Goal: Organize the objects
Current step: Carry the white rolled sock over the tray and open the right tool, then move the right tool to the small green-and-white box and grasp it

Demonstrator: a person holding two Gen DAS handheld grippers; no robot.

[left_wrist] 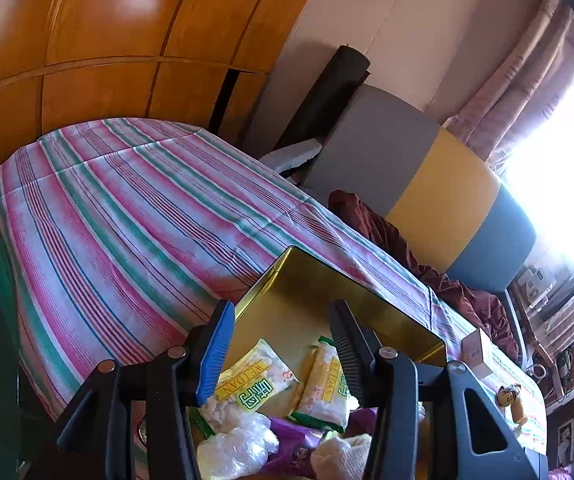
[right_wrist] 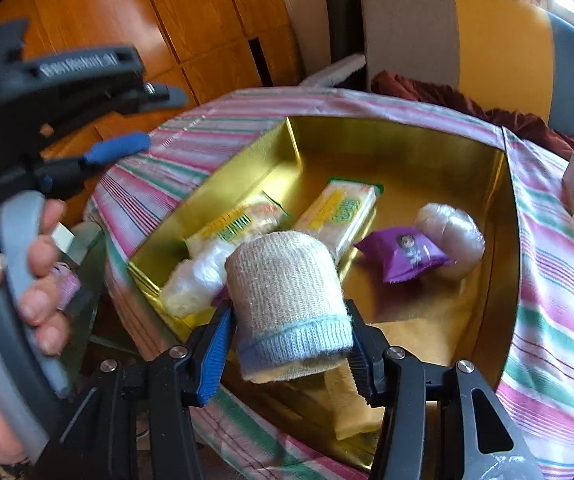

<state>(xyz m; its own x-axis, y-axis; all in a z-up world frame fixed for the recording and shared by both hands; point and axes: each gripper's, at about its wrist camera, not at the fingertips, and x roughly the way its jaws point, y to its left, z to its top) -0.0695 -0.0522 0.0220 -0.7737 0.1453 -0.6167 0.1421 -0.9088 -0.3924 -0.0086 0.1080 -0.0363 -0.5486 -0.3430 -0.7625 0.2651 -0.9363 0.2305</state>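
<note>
Beige rolled sock (right_wrist: 289, 300) sits clamped in the right hand-held gripper (right_wrist: 291, 338), above the gold tin (right_wrist: 511, 216).

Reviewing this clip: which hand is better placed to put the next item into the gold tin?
Right. Its gripper already holds the rolled sock over the gold tin, while the left gripper hangs beside the tin, jaws open on nothing.

Your right tongs (right_wrist: 291, 344) clamp a rolled sock (right_wrist: 287, 300), beige with a pale blue cuff, low in the frame over the gold tin (right_wrist: 511, 240). Inside lie two yellow-labelled snack packs (right_wrist: 339, 212), a purple packet (right_wrist: 403, 254) and clear-wrapped bundles. At left, your hand (right_wrist: 11, 280) holds the left tongs (right_wrist: 135, 120).
</note>
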